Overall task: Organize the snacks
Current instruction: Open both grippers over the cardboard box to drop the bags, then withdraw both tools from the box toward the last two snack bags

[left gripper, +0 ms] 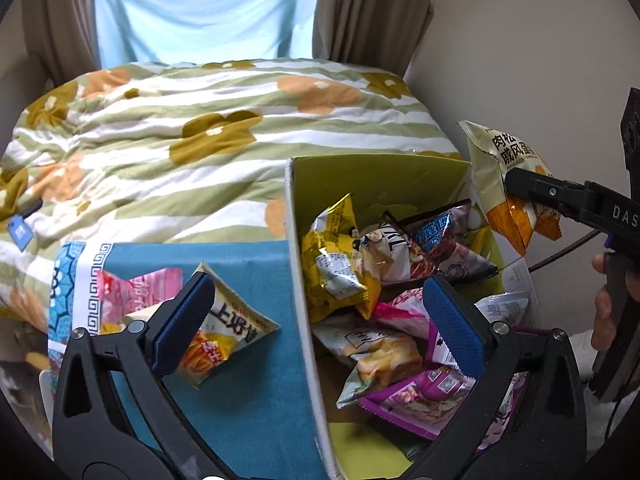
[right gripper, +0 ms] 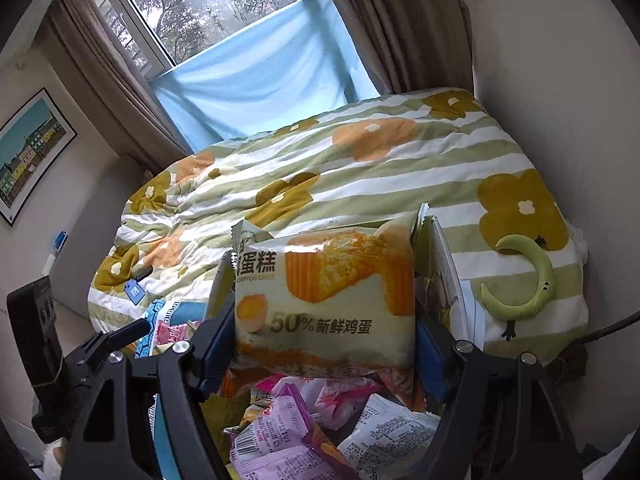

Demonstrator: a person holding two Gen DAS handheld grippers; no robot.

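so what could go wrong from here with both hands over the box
1. The right gripper holds the chiffon cake packet by its soft sides above the box; it could slip out or get squashed.
2. The left gripper stands open astride the box wall, so lowering it may hit the wall.
3. The yellow snack packet lies outside on the blue lid and could slide off.

Glossy plastic film is catching the light on the cake packet [right gripper: 324, 300] clamped between the right gripper [right gripper: 324, 344]'s rough blue pads [right gripper: 218, 340]. Below the left gripper [left gripper: 320, 320], the box [left gripper: 308, 280] is showing matt cardboard walls, and crinkled shiny wrappers [left gripper: 400, 368] are gleaming inside. Beyond both, the quilt [left gripper: 192, 136] is lying as soft, matt cloth.
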